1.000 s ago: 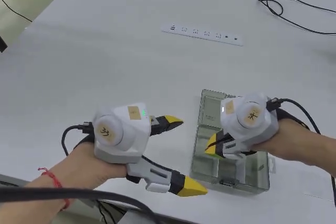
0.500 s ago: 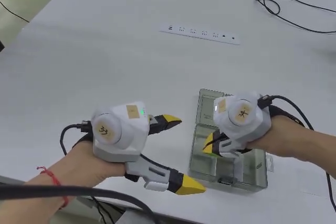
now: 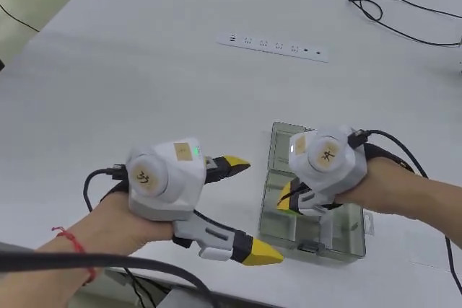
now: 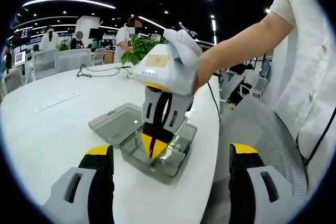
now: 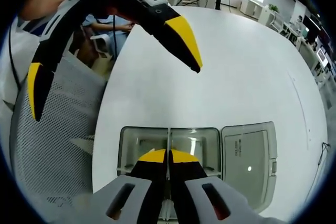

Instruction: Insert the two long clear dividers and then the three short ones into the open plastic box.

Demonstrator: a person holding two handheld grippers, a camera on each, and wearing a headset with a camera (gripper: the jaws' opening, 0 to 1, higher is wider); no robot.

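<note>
Pinching a clear divider (image 5: 169, 139) upright inside the box (image 3: 345, 249) with the right gripper (image 3: 286, 204), holding the left gripper (image 3: 261, 210) wide open just beside it, over the table (image 3: 144, 70).

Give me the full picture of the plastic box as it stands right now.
The plastic box is clear, grey-tinted and rectangular, and it sits on the white table near the person's edge. Its hinged lid is open and lies flat on the table beside the base. A thin clear divider stands along the middle of the base, splitting it in two. The right gripper points down into the base, and its jaws appear shut on that divider.
</note>
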